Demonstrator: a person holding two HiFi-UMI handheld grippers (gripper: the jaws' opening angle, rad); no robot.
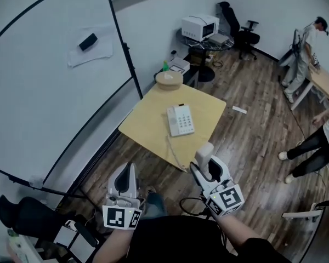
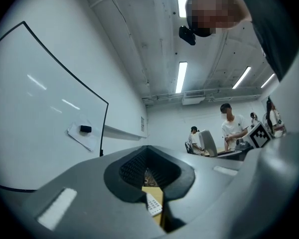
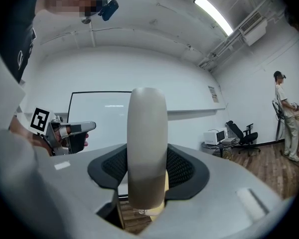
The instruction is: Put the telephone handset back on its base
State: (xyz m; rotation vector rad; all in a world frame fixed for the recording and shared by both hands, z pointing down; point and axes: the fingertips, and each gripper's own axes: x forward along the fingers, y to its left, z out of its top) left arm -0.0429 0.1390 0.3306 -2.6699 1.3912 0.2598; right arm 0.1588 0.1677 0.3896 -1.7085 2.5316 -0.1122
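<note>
the handset [image 3: 147,143] looks like smooth matt plastic, as does the phone base [image 1: 180,120]. the bench [image 1: 148,119] is pale smooth wood; the floor [image 1: 252,136] dark wooden planks.

A dark wooden plank floor [image 1: 252,130] runs to white walls. A big whiteboard [image 1: 44,81] fills the left side, a black eraser [image 1: 88,41] stuck on it. A square pale wood table [image 1: 148,119] stands mid-room. Far off are a white microwave [image 1: 200,26] on a small stand and a black office chair [image 1: 241,29]; a wooden desk [image 1: 323,84] is at the right. Strip lights [image 2: 181,76] line the ceiling.
</note>
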